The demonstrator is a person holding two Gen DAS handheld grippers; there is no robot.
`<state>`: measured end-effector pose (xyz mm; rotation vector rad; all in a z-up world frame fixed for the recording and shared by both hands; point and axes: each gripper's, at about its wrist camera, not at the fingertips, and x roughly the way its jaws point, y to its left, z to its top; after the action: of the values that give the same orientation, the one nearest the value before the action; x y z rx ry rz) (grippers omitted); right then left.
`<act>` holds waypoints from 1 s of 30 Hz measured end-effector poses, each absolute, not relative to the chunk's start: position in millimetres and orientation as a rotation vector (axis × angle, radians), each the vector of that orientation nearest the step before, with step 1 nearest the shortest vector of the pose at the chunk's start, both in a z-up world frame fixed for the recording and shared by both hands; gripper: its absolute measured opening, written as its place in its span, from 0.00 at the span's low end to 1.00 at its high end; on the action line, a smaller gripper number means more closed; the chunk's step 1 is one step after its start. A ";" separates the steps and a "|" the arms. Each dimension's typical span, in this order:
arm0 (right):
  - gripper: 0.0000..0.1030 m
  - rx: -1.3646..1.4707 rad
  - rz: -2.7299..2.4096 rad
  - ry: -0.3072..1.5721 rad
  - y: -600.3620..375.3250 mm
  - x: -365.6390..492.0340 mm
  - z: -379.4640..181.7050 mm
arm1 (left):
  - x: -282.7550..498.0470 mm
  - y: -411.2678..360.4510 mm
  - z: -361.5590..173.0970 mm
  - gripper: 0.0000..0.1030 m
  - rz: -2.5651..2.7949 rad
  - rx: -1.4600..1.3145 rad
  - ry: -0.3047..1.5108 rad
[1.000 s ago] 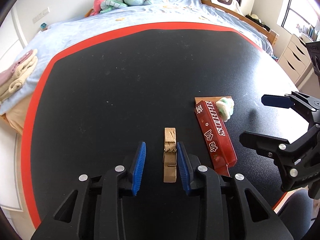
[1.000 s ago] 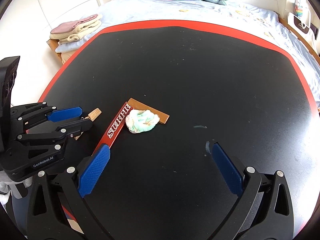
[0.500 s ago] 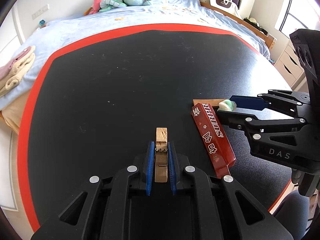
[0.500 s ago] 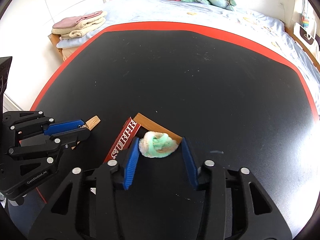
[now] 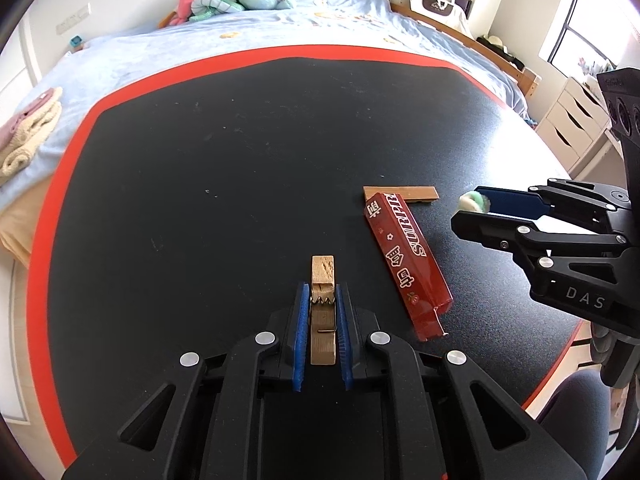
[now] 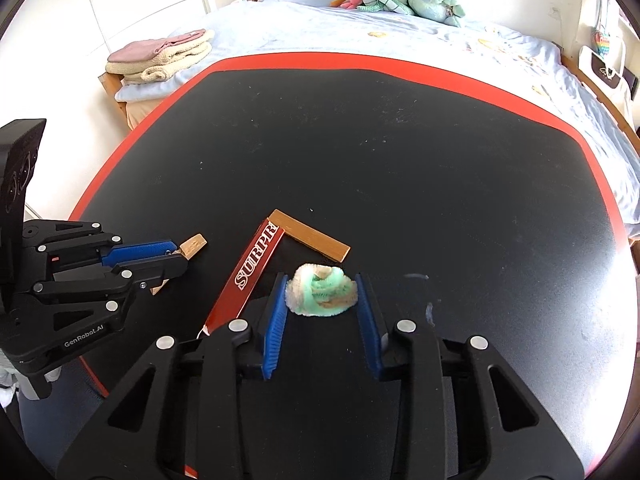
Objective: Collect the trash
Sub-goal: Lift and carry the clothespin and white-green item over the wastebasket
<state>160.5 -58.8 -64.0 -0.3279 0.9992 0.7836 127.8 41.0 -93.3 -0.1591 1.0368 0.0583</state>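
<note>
Near the table's (image 5: 240,128) front edge, left gripper (image 5: 322,300) clamped lengthwise on wooden clothespin (image 5: 322,276), right gripper (image 6: 322,292) squeezing soft green-and-cream wad (image 6: 322,290), likely for carrying off; red wrapper (image 5: 404,256) and wooden strip (image 6: 310,235) lie between, uncollected.

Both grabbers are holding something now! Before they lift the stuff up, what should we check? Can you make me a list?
1. Left gripper shut on the wooden clothespin: ok, both pads press its sides.
2. Right gripper shut on the green-and-cream fluffy wad: ok, the pads touch both sides, though soft stuff may slip.
3. Wad free of the wooden strip: ok, a gap shows between them.
4. Red box out of both grips: ok, it lies on the black table between them.
5. The two grippers apart from each other: ok.
6. Somewhere to drop the trash: cannot tell, no bin is in view.
</note>
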 end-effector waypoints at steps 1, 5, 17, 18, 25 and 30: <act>0.33 -0.324 0.785 0.998 -61.7 158.5 -61.9 | 126.1 39.6 -92.0 0.12 0.055 -0.159 1.034; 0.33 -0.296 0.786 0.997 -74.3 147.0 -53.6 | 116.6 36.1 -81.4 0.12 0.034 -0.155 1.018; 0.33 -0.276 0.820 0.945 -119.5 85.0 -14.7 | 66.5 6.9 -34.7 0.12 -0.063 -0.117 0.957; 0.33 -0.278 0.823 0.944 -123.7 77.9 -12.8 | 60.3 3.4 -32.4 0.12 -0.073 -0.111 0.955; 0.33 -0.267 0.837 0.950 -153.5 32.9 -7.9 | 24.8 -23.3 -24.4 0.12 -0.129 -0.099 0.952; 0.33 -0.257 0.838 0.958 -172.5 4.8 -7.9 | 1.8 -41.8 -27.6 0.12 -0.171 -0.084 0.969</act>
<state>4.8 -172.5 -7.9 -0.2568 0.9575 0.8385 1.8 -41.8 -27.6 -0.0836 0.9691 -0.1710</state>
